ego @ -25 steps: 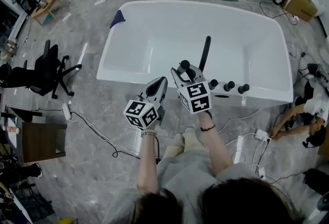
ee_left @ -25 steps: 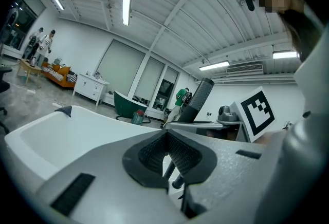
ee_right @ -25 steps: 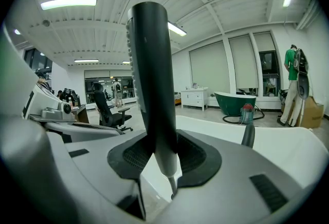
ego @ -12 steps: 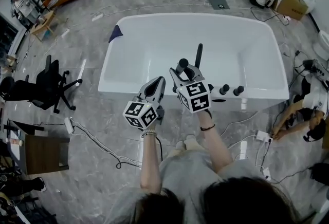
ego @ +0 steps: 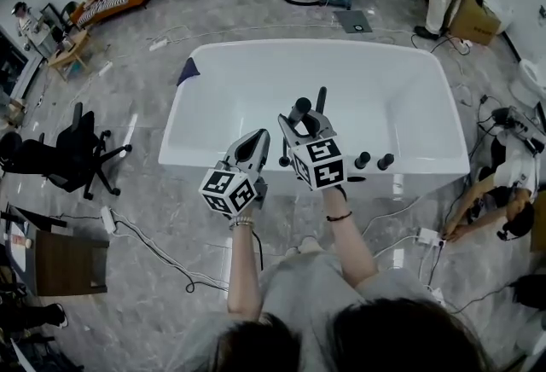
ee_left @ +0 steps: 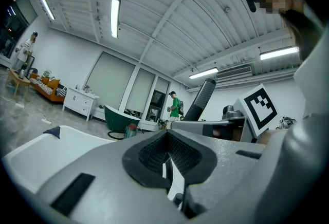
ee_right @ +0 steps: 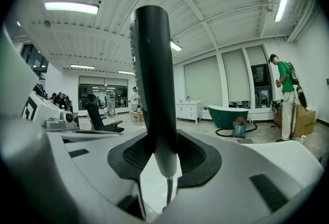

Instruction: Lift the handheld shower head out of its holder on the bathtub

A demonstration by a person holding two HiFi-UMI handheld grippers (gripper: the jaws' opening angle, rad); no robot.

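In the head view, the right gripper holds the black shower head upright over the near rim of the white bathtub, left of the knobs. The left gripper hangs just beside it.

In the left gripper view, its fingers are closed together on nothing.

In the right gripper view, the fingers clamp the shower head's handle, and a thin hose hangs below.

The bathtub is smooth, glossy white. The shower head has a matt black handle with a paler grey lower end. The right tongs are matt grey plastic; their pads are black and finely textured. The floor around the bathtub looks like polished grey stone.
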